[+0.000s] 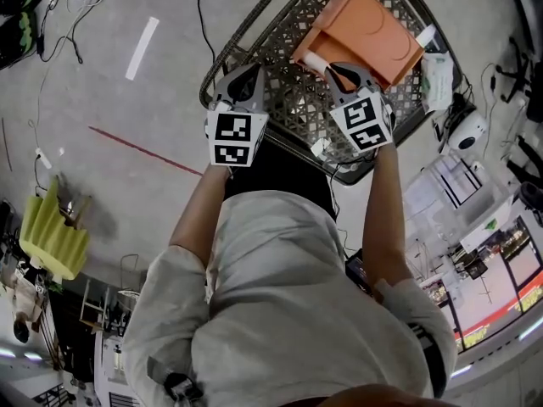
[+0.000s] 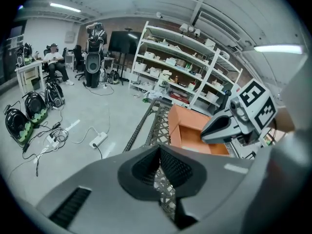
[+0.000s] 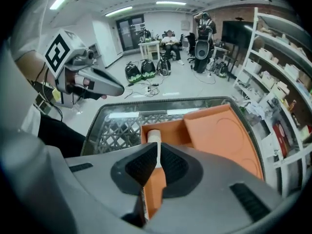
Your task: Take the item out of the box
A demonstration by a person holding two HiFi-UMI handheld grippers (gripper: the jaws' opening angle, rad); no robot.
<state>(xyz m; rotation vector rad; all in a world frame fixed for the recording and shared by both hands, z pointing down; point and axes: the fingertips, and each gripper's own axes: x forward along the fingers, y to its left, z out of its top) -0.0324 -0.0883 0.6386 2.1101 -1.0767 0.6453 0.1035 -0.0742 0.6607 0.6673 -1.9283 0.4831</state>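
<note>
Head view: we find the white roll (image 1: pixel 316 60) at the orange box's (image 1: pixel 373 24) left end, just past our right gripper (image 1: pixel 342 70); our left gripper (image 1: pixel 246 76) sits farther left of the box. Left gripper view: jaws together, empty. Right gripper view: jaws together, roll straight ahead.

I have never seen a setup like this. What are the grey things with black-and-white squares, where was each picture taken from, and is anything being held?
There is no robot here. A person holds a tool in each hand: the left hand-held gripper and the right hand-held gripper. The cubes with squares are part of them. One picture comes from a camera on the person's head, looking down. The other two come from cameras riding on each gripper, looking along its jaws. Below them is a dark mesh basket with an open orange box inside. A white item lies in the box. Both grippers' jaws are closed, and neither clearly holds anything.
</note>
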